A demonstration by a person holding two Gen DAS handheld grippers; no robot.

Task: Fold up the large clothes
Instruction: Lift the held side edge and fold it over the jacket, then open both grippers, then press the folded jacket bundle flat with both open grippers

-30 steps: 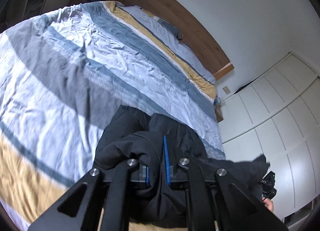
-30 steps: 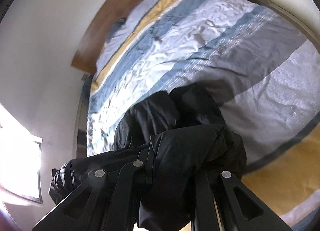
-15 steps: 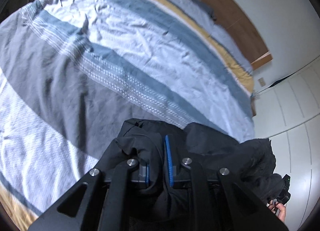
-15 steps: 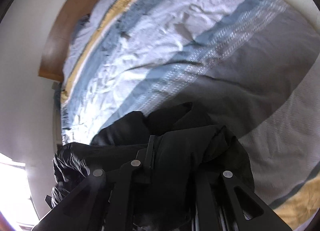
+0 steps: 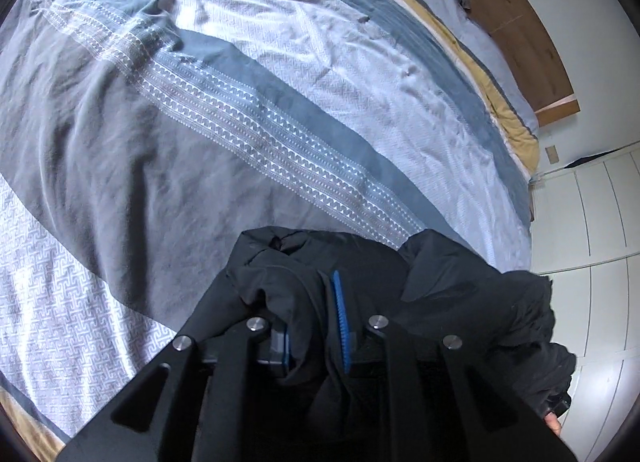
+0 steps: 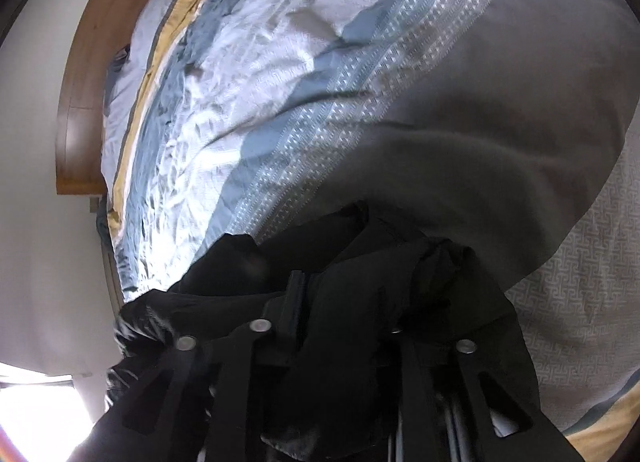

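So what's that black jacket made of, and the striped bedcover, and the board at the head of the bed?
Black jacket: probably a synthetic shell, matte with a faint sheen, bunching in soft puffy folds.
Striped bedcover: looks like woven cotton, matte, finely creased, with woven-looking geometric bands.
Headboard: wood or wood veneer, brown, smooth, with a slight sheen.

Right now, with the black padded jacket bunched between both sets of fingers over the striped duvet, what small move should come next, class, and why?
Probably finish letting go and back both grippers off. The black padded jacket sits crumpled low over the striped duvet, and the left gripper and right gripper are both opening with cloth between their fingers, so it must be spread before folding.
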